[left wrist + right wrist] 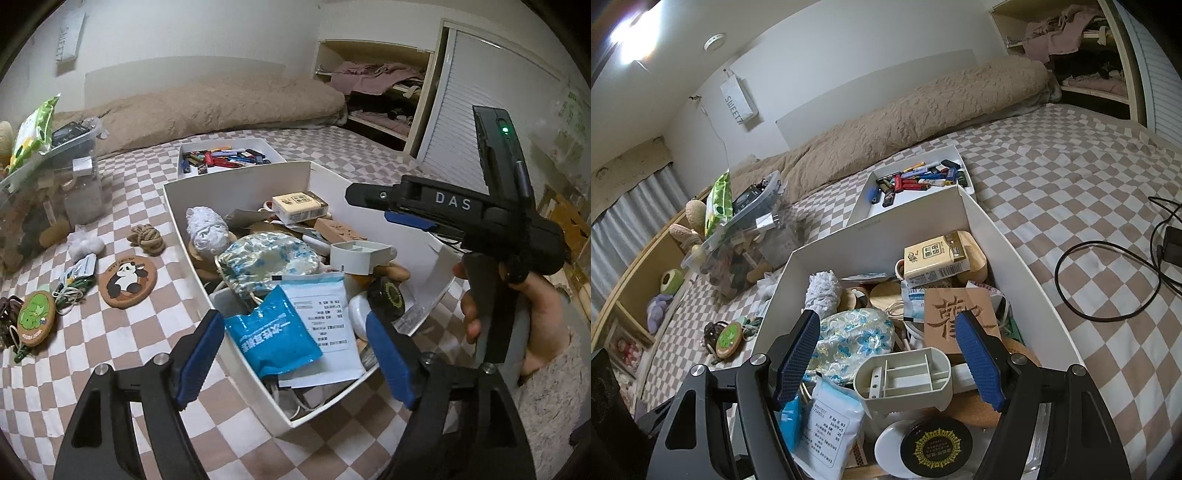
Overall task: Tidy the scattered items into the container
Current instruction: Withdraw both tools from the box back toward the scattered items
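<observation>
The white box [236, 177] on the checked bedspread is full of odds and ends, with a blue packet [269, 332] and a white paper pouch on top. My left gripper [295, 360] hovers open over the box's near corner; the blue packet lies below, between the fingers, untouched. On the cover to the left lie a panda coaster [127, 282], a green coaster [37, 317], a rope knot [146, 238], white fluff [85, 245] and a cord bundle [74, 284]. My right gripper [888, 358] hangs open above a white divided holder [905, 380] in the box [871, 236].
A shallow white tray of lighters [221, 157] sits behind the box. A clear plastic bin [48, 192] with a tilted lid stands far left. A beige blanket [221, 103] runs along the wall. A black cable [1108, 280] loops on the bed to the right.
</observation>
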Available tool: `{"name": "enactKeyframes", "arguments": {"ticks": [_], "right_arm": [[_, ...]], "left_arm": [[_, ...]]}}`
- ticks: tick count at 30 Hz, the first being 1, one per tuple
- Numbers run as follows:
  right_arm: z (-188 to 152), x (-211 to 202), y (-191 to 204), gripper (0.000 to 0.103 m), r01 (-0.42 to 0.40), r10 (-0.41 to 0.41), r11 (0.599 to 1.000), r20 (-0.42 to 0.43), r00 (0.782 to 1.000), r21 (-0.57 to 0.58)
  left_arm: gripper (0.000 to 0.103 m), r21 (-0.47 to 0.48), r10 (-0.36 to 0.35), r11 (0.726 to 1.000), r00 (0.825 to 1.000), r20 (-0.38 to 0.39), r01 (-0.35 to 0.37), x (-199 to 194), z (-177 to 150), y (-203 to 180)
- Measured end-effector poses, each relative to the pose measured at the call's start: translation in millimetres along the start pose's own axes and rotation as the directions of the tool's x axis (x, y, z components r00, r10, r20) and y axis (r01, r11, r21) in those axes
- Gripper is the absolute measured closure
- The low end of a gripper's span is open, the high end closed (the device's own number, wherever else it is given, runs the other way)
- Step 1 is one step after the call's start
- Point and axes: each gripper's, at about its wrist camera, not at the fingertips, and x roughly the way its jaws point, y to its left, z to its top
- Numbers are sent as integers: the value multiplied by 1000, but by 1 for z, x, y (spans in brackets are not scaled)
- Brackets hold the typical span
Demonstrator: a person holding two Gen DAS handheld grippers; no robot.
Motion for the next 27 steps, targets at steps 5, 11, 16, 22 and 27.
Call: {"name": "enactKeyframes", "arguments": {"ticks": [5, 11, 16, 22, 27], "right_arm": [[-1, 0, 2, 27, -2, 2, 1000, -2, 1000, -4], [-1, 1, 2, 27, 7, -7, 1000, -4, 1000, -6], [0, -3, 4, 27, 39, -38, 999, 18, 999, -18], [1, -6, 13, 27, 71, -67, 995, 56, 996, -68], [1, -7, 22, 4, 98, -88, 989, 89, 992, -111]], "left_arm": [[24, -7, 4, 1000, 1000, -7, -4, 1, 0, 3], [24, -14, 8, 1000, 1000, -9, -8, 1, 0, 5], [24, -21, 11, 1000, 1000, -2, -11, -1, 4, 11], [20, -20, 29, 999, 999, 21, -29, -7, 12, 18], [14, -24, 53, 998, 997, 49, -52, -13, 16, 27]]}}
